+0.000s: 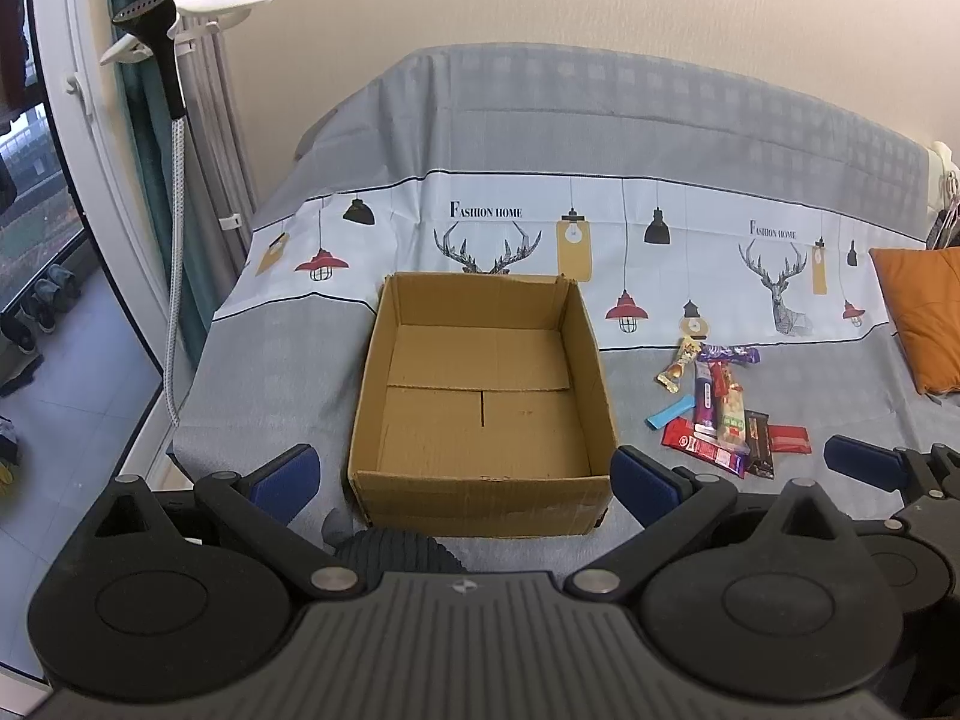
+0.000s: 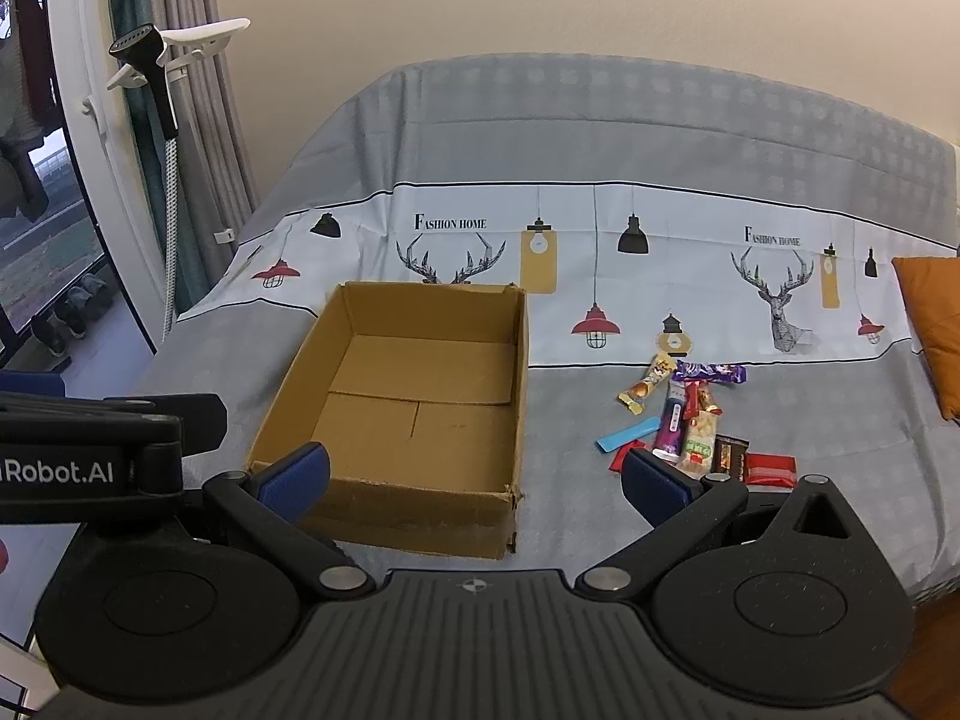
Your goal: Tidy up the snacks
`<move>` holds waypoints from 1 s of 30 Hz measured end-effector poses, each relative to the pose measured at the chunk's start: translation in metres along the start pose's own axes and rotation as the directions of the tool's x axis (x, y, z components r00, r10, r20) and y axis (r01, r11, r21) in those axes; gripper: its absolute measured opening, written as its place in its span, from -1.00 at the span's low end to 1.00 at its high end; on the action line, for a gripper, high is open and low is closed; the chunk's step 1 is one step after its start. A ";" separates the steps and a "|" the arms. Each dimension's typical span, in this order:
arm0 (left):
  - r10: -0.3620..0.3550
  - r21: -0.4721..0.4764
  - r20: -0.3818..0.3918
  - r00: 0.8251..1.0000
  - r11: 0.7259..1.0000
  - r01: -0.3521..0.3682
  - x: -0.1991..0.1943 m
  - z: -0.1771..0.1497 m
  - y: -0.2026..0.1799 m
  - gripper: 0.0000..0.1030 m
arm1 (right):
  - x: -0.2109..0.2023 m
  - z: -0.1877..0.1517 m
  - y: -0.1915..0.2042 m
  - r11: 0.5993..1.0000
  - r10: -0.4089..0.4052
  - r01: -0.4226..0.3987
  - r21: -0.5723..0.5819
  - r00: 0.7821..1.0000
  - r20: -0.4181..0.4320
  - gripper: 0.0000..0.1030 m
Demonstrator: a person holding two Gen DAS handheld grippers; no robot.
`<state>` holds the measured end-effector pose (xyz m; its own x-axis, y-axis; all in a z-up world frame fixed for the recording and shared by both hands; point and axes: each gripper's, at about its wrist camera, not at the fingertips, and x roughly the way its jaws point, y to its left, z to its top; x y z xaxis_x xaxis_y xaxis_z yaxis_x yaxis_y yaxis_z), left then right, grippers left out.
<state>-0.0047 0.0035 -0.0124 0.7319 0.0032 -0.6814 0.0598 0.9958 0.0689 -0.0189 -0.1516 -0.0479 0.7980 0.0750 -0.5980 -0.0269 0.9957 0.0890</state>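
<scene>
The left gripper [image 1: 465, 477] hung low over the near edge of the bed [image 1: 288, 384], its blue fingers [image 1: 287, 477] spread wide with nothing between them but the box [image 1: 483, 396]; the box stood open-topped and bare inside, straight ahead of those fingers and spanning the gap between them, its near wall level with the pads; the snacks [image 1: 723, 408] lay in a loose heap on the grey cover, ahead of and just beyond the right-hand finger, apart from the box; in that heap a purple bar [image 1: 705, 399] ran lengthwise beside a pale green-labelled bar [image 1: 732, 414], a blue stick [image 1: 669, 412] lay on the side nearer the box, and red wrappers [image 1: 789, 439] sat at the near end; the right gripper [image 2: 474, 477] hovered beside the left, its fingers [image 2: 657, 489] likewise spread and holding nothing; from its view the box [image 2: 414, 414] sat ahead of the left-hand finger and the gap, while the snacks [image 2: 690, 420] lay just past the right-hand finger, whose pad hid the near end of the heap; an orange cushion [image 2: 936, 324] rested far off to the right of the fingers on the bed [image 2: 810, 420]; a steamer head [image 1: 147, 18] on its pole stood by the curtain [image 1: 210, 120], well off to the left.
</scene>
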 end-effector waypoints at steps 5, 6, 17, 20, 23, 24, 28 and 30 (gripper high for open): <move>-0.002 0.001 0.003 1.000 1.000 0.002 0.001 0.000 -0.001 1.00 | 0.000 0.000 -0.001 1.000 0.001 -0.001 0.001 1.000 -0.001 0.99; -0.001 0.002 0.003 1.000 1.000 0.001 0.001 0.000 -0.001 1.00 | 0.001 0.000 -0.001 1.000 0.000 0.000 0.000 1.000 -0.001 0.99; -0.001 0.006 -0.001 1.000 1.000 0.001 0.002 -0.001 0.000 1.00 | 0.001 0.000 -0.003 1.000 0.005 -0.005 0.004 1.000 -0.006 0.99; 0.000 0.008 -0.001 1.000 1.000 0.000 0.001 -0.001 -0.001 1.00 | 0.001 0.000 -0.004 1.000 0.006 -0.006 0.004 1.000 -0.006 0.99; 0.001 0.011 -0.003 1.000 1.000 -0.001 0.003 -0.001 -0.001 1.00 | 0.001 -0.001 -0.005 1.000 0.006 -0.006 0.004 1.000 -0.008 0.99; 0.001 0.011 -0.006 1.000 1.000 -0.001 0.004 -0.001 -0.003 1.00 | 0.002 -0.001 -0.005 1.000 0.007 -0.007 0.005 1.000 -0.010 0.99; 0.002 0.029 -0.021 1.000 1.000 -0.001 0.013 -0.001 -0.010 1.00 | 0.007 -0.004 -0.012 1.000 0.011 -0.011 0.013 1.000 -0.021 0.99; -0.003 0.045 -0.030 1.000 0.999 0.005 0.021 -0.003 -0.019 1.00 | 0.012 -0.006 -0.019 1.000 0.008 -0.007 0.018 1.000 -0.030 0.99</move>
<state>0.0080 -0.0149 -0.0303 0.7113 0.0026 -0.7029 0.0936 0.9908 0.0983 -0.0126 -0.1688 -0.0618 0.7795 0.0844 -0.6207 -0.0217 0.9939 0.1079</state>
